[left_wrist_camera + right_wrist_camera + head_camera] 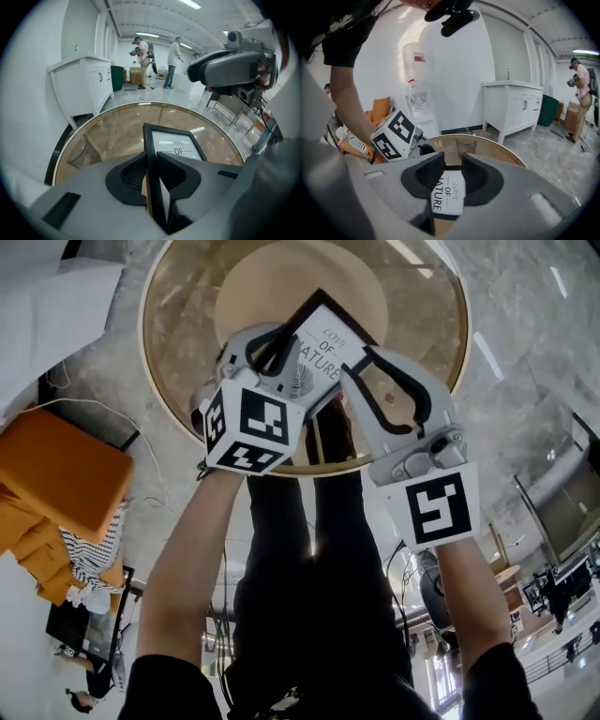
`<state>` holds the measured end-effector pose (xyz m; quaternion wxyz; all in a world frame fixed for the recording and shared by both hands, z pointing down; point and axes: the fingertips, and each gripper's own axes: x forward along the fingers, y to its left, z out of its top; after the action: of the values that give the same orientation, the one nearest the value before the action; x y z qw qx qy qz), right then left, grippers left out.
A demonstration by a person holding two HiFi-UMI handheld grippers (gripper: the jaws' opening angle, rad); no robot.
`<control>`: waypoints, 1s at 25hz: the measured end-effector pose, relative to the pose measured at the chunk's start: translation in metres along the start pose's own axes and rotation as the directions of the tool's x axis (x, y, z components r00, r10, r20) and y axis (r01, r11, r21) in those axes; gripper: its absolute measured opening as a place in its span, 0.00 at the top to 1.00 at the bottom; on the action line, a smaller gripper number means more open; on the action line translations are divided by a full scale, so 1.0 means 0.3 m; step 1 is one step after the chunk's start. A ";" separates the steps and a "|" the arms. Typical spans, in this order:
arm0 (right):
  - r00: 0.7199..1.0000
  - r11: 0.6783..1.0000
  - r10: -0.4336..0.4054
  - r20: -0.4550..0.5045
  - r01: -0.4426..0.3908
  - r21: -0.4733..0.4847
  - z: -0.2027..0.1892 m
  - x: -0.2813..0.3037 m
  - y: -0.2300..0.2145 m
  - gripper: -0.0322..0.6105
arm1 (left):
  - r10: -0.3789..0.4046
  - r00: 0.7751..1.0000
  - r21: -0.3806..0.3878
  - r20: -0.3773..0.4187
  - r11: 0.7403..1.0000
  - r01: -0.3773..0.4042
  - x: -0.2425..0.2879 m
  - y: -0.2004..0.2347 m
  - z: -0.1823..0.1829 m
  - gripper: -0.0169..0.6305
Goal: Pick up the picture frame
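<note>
A black picture frame [328, 338] with a white print reading "LOVE OF NATURE" is held tilted over the round glass table [146, 352]. My left gripper [272, 351] is shut on the frame's left edge. In the left gripper view the thin black edge [151, 154] runs straight between the pads of that gripper [152, 171]. My right gripper [352, 381] is shut on the frame's lower right side. In the right gripper view the print [447, 197] shows between the jaws of the gripper [452, 176]. The left gripper's marker cube [393, 136] sits just beyond.
The table has a wooden rim [63, 140] and a tan base under the glass. Orange cushions [56, 474] lie on the floor to the left. A white cabinet [84, 79] stands beyond the table, and a water dispenser [415, 70] stands against the wall. People [143, 47] stand far off.
</note>
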<state>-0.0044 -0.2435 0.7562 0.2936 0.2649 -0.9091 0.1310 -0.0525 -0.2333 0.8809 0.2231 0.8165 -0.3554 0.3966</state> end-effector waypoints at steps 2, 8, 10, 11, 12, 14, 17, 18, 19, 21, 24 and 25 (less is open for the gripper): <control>0.997 0.998 0.060 -0.051 -0.061 -0.023 -0.002 0.007 0.001 0.71 | -0.007 1.000 0.124 0.007 0.992 0.006 -0.013 -0.041 0.044 0.85; 0.930 0.925 0.250 -0.269 -0.312 -0.217 -0.051 0.045 -0.031 0.66 | -0.032 0.999 0.278 0.010 0.960 0.027 -0.050 -0.127 0.135 0.85; 0.869 0.853 0.306 -0.388 -0.431 -0.293 -0.103 0.044 -0.041 0.65 | -0.049 0.999 0.314 0.010 0.948 0.044 -0.049 -0.159 0.158 0.85; 0.835 0.814 0.323 -0.445 -0.485 -0.319 -0.128 0.041 -0.044 0.65 | -0.059 0.998 0.337 0.010 0.940 0.052 -0.047 -0.176 0.166 0.85; 0.802 0.778 0.336 -0.494 -0.532 -0.334 -0.150 0.040 -0.043 0.65 | -0.067 0.998 0.362 0.011 0.930 0.058 -0.047 -0.193 0.173 0.85; 0.743 0.717 0.352 -0.569 -0.605 -0.346 -0.185 0.049 -0.032 0.62 | -0.080 0.997 0.409 0.012 0.910 0.068 -0.047 -0.221 0.179 0.85; 0.656 0.643 0.375 -0.655 -0.693 -0.326 -0.244 0.075 -0.007 0.62 | -0.100 0.995 0.458 0.009 0.885 0.085 -0.044 -0.255 0.180 0.85; 0.629 0.622 0.378 -0.679 -0.716 -0.317 -0.265 0.081 0.000 0.62 | -0.105 0.994 0.470 0.008 0.878 0.089 -0.045 -0.266 0.185 0.85; 0.604 0.603 0.380 -0.700 -0.736 -0.309 -0.284 0.083 0.005 0.63 | -0.108 0.994 0.483 0.006 0.871 0.092 -0.046 -0.276 0.192 0.85; 0.559 0.571 0.380 -0.737 -0.768 -0.289 -0.317 0.082 0.008 0.63 | -0.112 0.994 0.504 0.004 0.858 0.095 -0.048 -0.289 0.210 0.85; 0.492 0.551 0.395 -0.776 -0.803 -0.228 -0.362 0.078 0.017 0.63 | -0.112 0.994 0.524 0.004 0.846 0.093 -0.052 -0.287 0.222 0.85; 0.474 0.554 0.409 -0.780 -0.808 -0.200 -0.372 0.080 0.028 0.64 | -0.111 0.994 0.530 0.002 0.843 0.093 -0.055 -0.283 0.215 0.85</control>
<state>0.0262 -0.2025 0.8585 0.5815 -0.2569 -0.7703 0.0493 0.0363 -0.2134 0.8229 0.0046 0.8703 -0.1923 0.4535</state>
